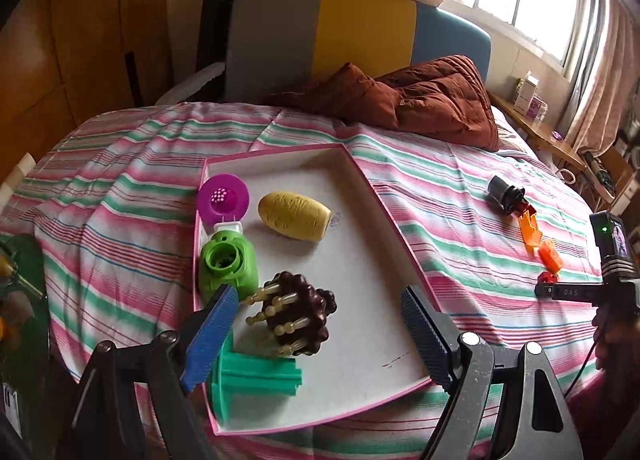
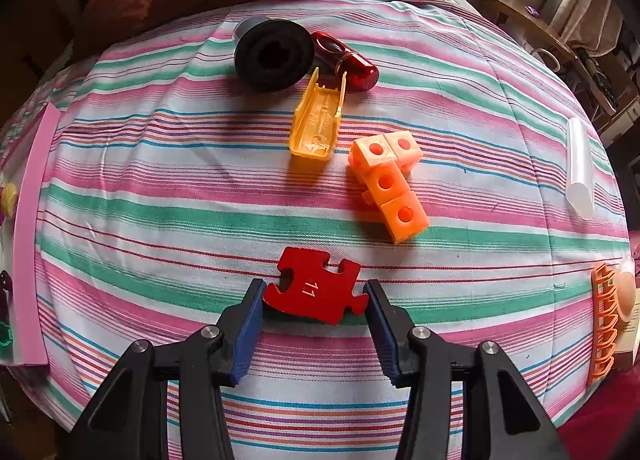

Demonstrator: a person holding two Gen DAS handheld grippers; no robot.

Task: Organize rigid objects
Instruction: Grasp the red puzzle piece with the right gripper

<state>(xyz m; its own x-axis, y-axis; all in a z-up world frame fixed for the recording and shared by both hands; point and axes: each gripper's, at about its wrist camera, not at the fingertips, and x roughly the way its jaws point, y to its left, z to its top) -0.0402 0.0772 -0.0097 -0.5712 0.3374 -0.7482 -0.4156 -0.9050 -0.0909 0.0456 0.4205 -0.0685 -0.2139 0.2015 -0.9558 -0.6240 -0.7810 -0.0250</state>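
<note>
A pink-edged white tray (image 1: 360, 272) lies on the striped bed and holds a purple funnel (image 1: 223, 198), a yellow oval shell (image 1: 294, 215), a green round-holed piece (image 1: 226, 260), a dark brown spiked roller (image 1: 298, 314) and a teal spool (image 1: 256, 378). My left gripper (image 1: 320, 336) is open and empty above the tray's near end. My right gripper (image 2: 316, 300) is shut on a red puzzle piece (image 2: 316, 288) marked 11, just above the sheet. Beyond it lie joined orange cubes (image 2: 390, 180), a yellow open case (image 2: 318, 120), a black spool (image 2: 274, 58) and a dark red capsule (image 2: 348, 60).
A brown quilt (image 1: 420, 96) is bunched at the head of the bed. A clear tube (image 2: 580, 168) and an orange rack (image 2: 604, 324) lie at the right edge of the bed. The tray's pink edge (image 2: 30, 240) shows at the left. A wooden shelf (image 1: 544, 132) runs under the window.
</note>
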